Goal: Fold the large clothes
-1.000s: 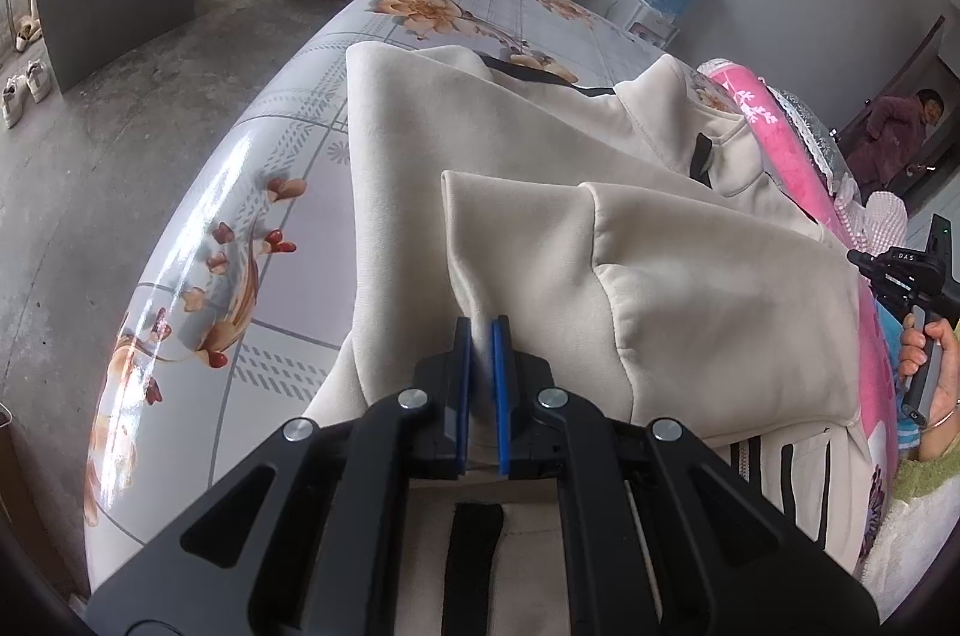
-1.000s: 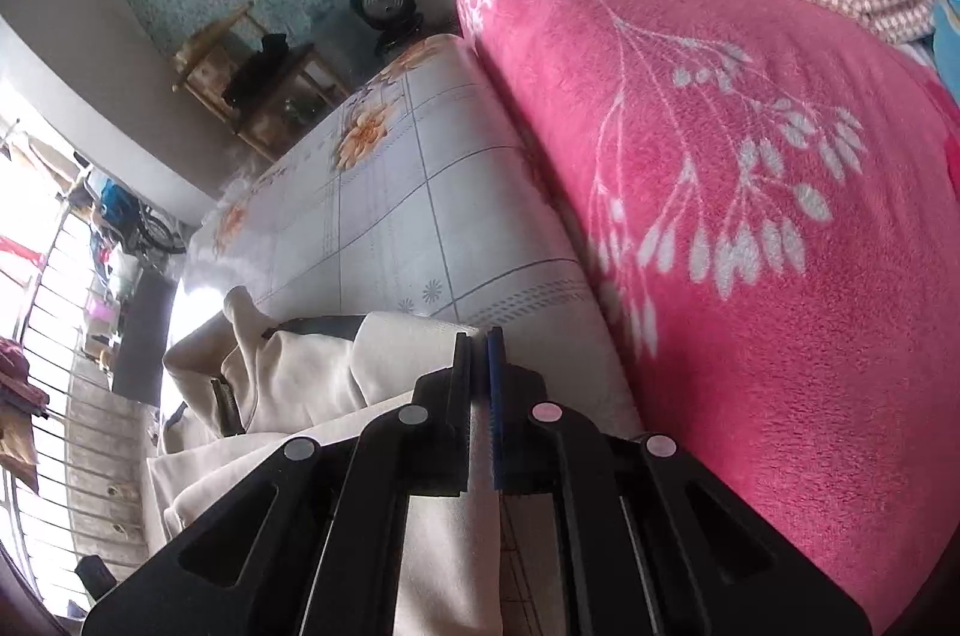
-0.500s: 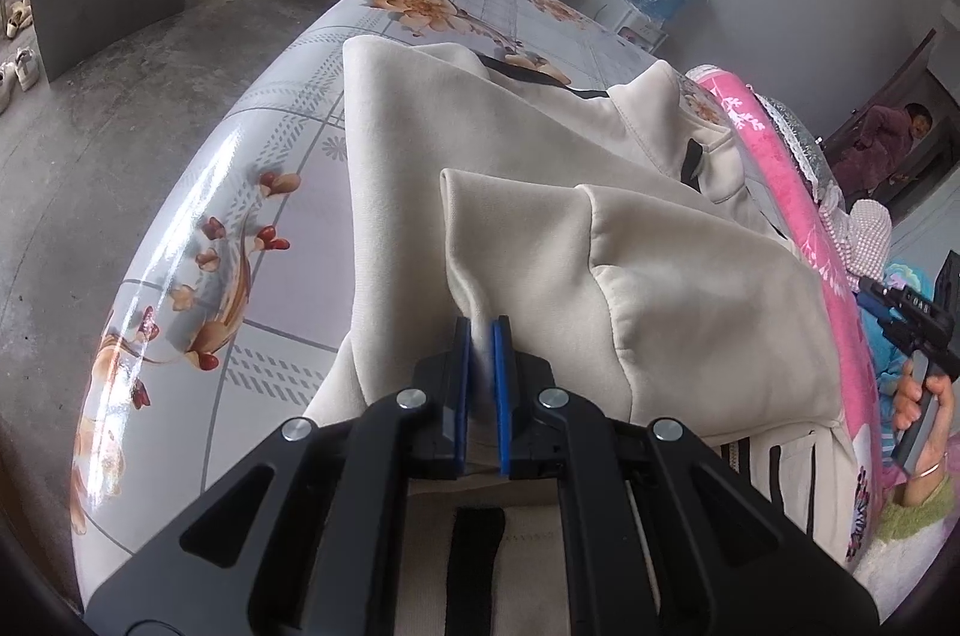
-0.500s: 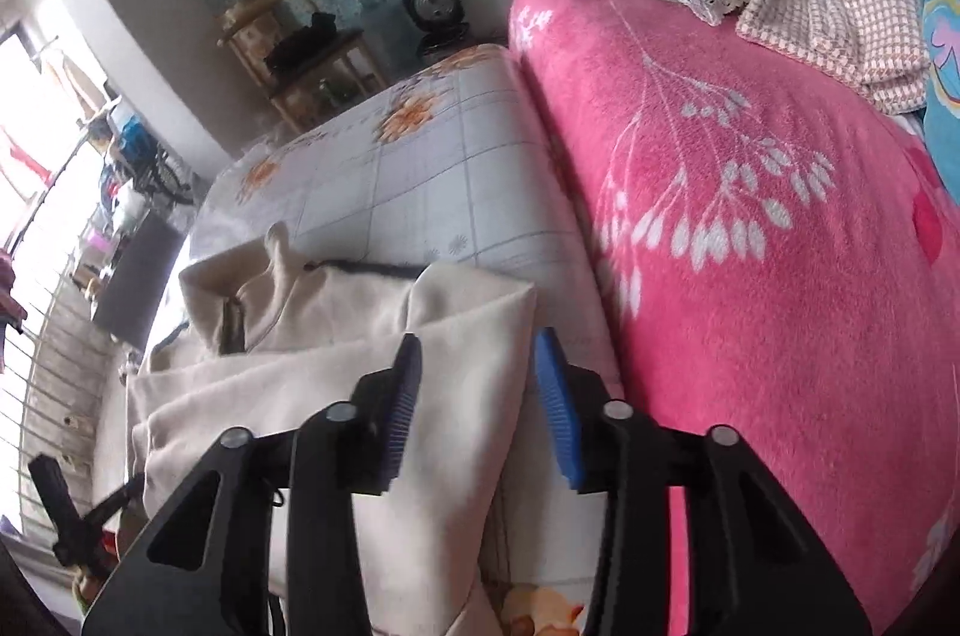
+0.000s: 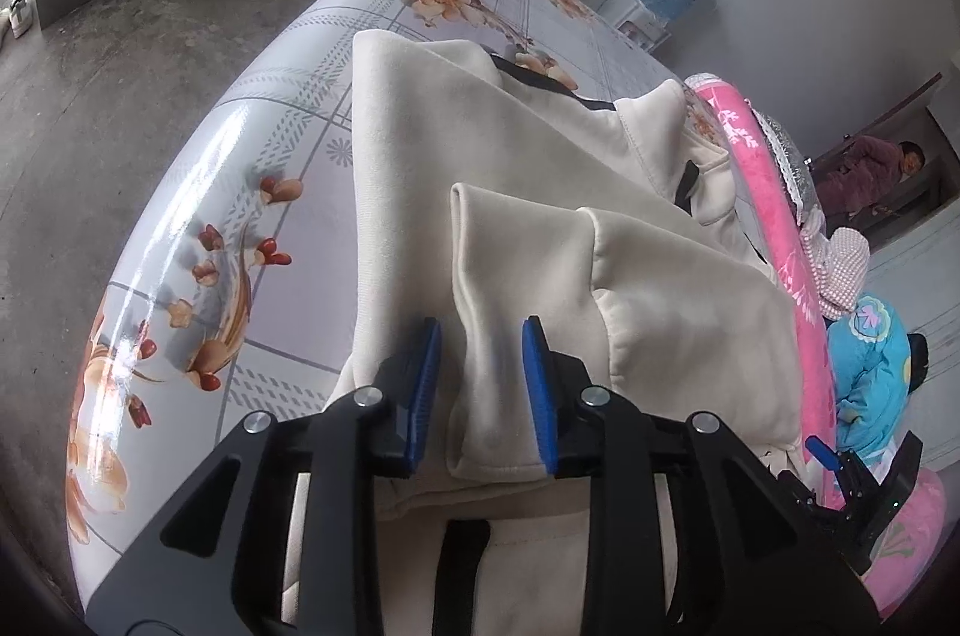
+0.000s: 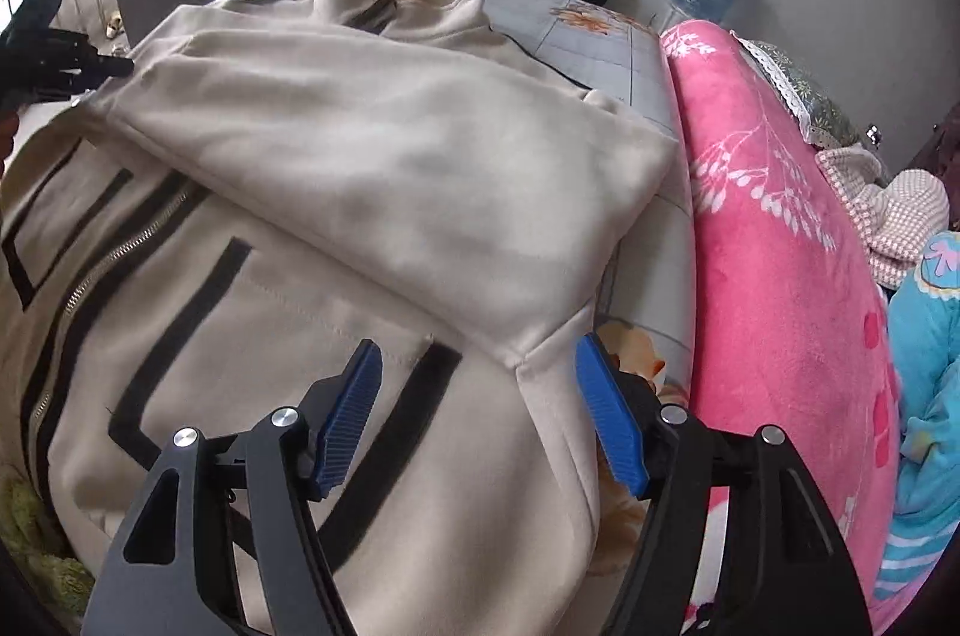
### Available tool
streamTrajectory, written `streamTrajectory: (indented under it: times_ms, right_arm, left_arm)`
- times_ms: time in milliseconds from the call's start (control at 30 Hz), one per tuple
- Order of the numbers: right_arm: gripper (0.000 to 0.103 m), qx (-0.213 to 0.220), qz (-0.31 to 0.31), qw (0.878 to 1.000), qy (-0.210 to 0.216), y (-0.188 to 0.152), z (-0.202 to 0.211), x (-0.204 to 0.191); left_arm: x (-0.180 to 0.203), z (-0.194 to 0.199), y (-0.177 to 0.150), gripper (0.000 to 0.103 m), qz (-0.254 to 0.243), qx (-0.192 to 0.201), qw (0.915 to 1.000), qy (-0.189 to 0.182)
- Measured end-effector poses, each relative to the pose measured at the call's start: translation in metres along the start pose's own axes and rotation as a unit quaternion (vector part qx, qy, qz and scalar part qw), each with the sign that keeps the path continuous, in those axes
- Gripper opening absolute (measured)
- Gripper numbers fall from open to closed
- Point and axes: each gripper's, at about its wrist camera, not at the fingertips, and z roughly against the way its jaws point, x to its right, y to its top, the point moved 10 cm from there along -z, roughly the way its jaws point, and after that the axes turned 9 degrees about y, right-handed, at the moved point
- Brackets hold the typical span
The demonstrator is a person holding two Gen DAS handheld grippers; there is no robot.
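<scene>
Clearly soft, thick and floppy, the cream jacket (image 6: pixel 372 192) lies on the bed (image 5: pixel 282 144), its sleeve cuff loose between the just-opened left gripper (image 5: pixel 480 384); the spread, empty right gripper (image 6: pixel 480 414) should probably pinch the side seam.

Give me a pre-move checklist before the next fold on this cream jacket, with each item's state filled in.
1. Left gripper released: ok. Its jaws have just been opening; the sleeve cuff lies between the pads, unpinched.
2. Right gripper released: ok. Jaws just opened wide, over the jacket, gripping nothing.
3. Sleeve folded across the jacket front: ok.
4. Jacket fully supported on the floral sheet: cannot tell, the lower hem is out of view.
5. Zipper closed: cannot tell.
6. Pink blanket clear of the jacket: ok.
</scene>
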Motion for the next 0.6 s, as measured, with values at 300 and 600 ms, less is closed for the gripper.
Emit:
streamTrajectory:
  times_ms: [300,600]
  right_arm:
    - [0.049,0.020,-0.028,0.999,-0.037,-0.002,-0.011,0.024]
    - [0.015,0.069,-0.065,0.995,-0.030,0.017,-0.003,0.036]
  left_arm:
    - [0.005,-0.008,0.005,0.023,0.002,0.017,0.9994,0.031]
    - [0.008,-0.006,0.009,0.005,0.005,0.036,0.9992,0.014]
